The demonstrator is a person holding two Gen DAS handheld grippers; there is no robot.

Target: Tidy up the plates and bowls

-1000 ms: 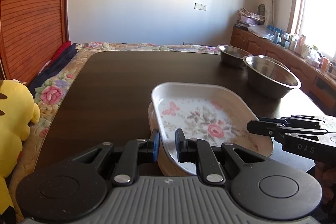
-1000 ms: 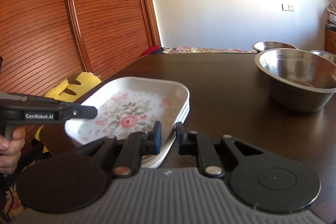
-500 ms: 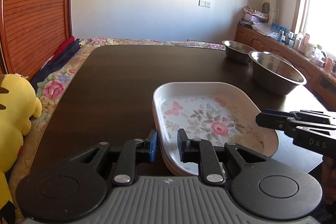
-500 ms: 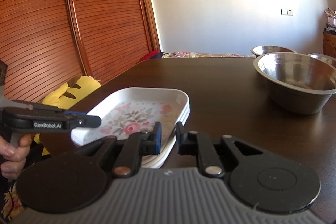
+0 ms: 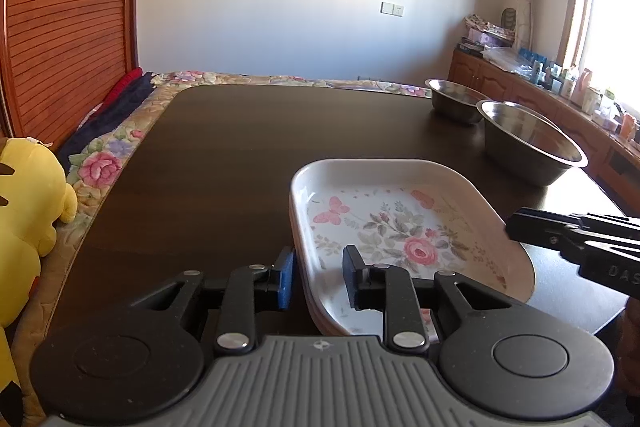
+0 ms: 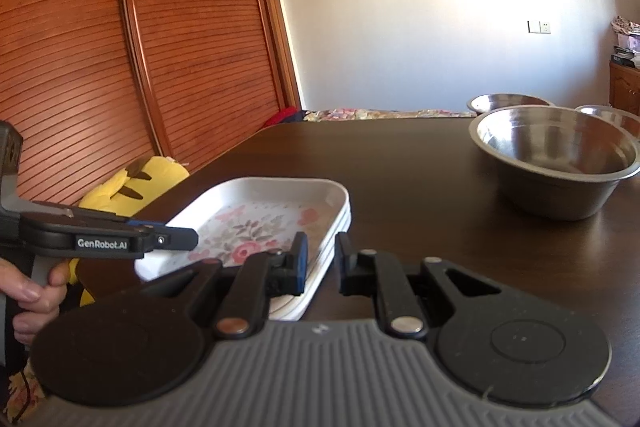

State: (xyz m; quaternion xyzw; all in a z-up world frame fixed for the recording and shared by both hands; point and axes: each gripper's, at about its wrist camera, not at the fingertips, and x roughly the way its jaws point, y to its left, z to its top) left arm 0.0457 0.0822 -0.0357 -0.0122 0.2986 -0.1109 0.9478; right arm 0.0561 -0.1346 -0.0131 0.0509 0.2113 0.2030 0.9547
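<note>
Stacked floral plates (image 5: 400, 227) rest on the dark table (image 5: 240, 155) near its front edge. Left claw (image 5: 318, 277) and right claw (image 6: 322, 259) straddle the stack's rims, slightly parted, gripping nothing. Steel bowls (image 6: 556, 155) sit beyond the plates.

Left claw (image 5: 318, 277) level, pointing forward, jaws parted with a clear gap, blue pad on its left finger (image 5: 286, 279), nothing clamped. Right claw (image 6: 322, 263) level too, jaws parted, blue pad on left finger (image 6: 301, 263), not gripping. Each claw shows side-on in the other's view. Person's left hand (image 6: 30, 297) wraps the left handle, fingers curled.
</note>
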